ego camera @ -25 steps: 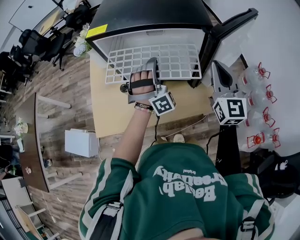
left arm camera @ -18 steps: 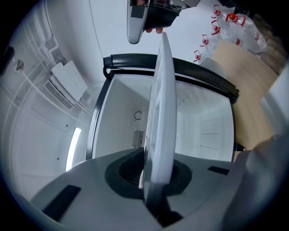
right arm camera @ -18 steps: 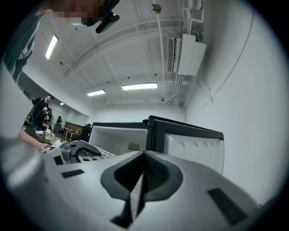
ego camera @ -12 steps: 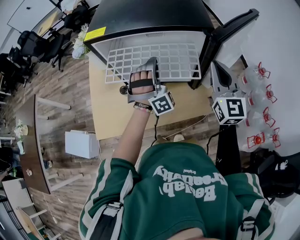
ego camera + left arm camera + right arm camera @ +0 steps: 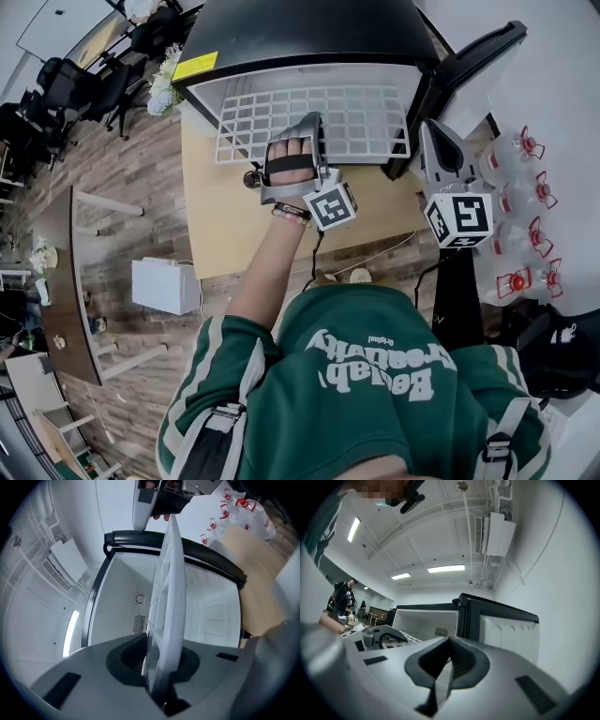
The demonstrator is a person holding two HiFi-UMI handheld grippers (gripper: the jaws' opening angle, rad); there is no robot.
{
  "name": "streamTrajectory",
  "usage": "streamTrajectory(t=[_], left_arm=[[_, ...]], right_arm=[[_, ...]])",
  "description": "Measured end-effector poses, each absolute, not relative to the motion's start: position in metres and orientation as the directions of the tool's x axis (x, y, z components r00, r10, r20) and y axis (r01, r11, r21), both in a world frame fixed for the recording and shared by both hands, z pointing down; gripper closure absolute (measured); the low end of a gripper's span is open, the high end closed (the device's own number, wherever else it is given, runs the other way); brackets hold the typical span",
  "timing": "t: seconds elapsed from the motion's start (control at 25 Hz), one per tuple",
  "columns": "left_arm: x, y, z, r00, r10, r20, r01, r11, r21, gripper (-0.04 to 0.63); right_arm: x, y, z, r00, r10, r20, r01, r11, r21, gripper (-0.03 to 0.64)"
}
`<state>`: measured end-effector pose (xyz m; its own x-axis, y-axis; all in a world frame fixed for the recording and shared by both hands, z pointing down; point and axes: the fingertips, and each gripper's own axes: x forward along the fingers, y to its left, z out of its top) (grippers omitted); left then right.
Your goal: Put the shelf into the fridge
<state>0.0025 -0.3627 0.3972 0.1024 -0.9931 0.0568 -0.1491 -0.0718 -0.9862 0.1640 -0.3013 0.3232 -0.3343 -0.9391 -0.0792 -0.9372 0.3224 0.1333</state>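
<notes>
Shelf point(image 5: 323, 117) is held flat in the mouth of the fridge point(image 5: 300, 37), its long axis across the opening and its far edge pointed inward. Its near edge is pinched by the left gripper point(image 5: 161, 667), whose narrow jaws are opening around it. The right gripper point(image 5: 446, 667) is held aside, jaws together, empty.
</notes>
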Motion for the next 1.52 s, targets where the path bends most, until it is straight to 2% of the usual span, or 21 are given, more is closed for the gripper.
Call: streamTrajectory(t=[0.6, 1.0, 1.52], left_arm=[[0.003, -0.368, 0.402, 0.117, -0.989, 0.086, -0.159, -0.104, -0.982, 0.523], [0.003, -0.37, 0.403, 0.114, -0.993, 0.006, -0.16, -0.024, -0.987, 0.529], [0.005, -0.38, 0.398, 0.104, -0.994, -0.02, -0.149, 0.004, -0.989, 0.551]], right_arm=[[0.157, -0.302, 0.329, -0.341, -0.938, -0.067, -0.935, 0.331, 0.128, 0.614], [0.153, -0.303, 0.33, -0.336, -0.939, -0.067, -0.936, 0.326, 0.13, 0.614], [0.15, -0.306, 0.331, -0.323, -0.945, -0.056, -0.94, 0.313, 0.134, 0.614]])
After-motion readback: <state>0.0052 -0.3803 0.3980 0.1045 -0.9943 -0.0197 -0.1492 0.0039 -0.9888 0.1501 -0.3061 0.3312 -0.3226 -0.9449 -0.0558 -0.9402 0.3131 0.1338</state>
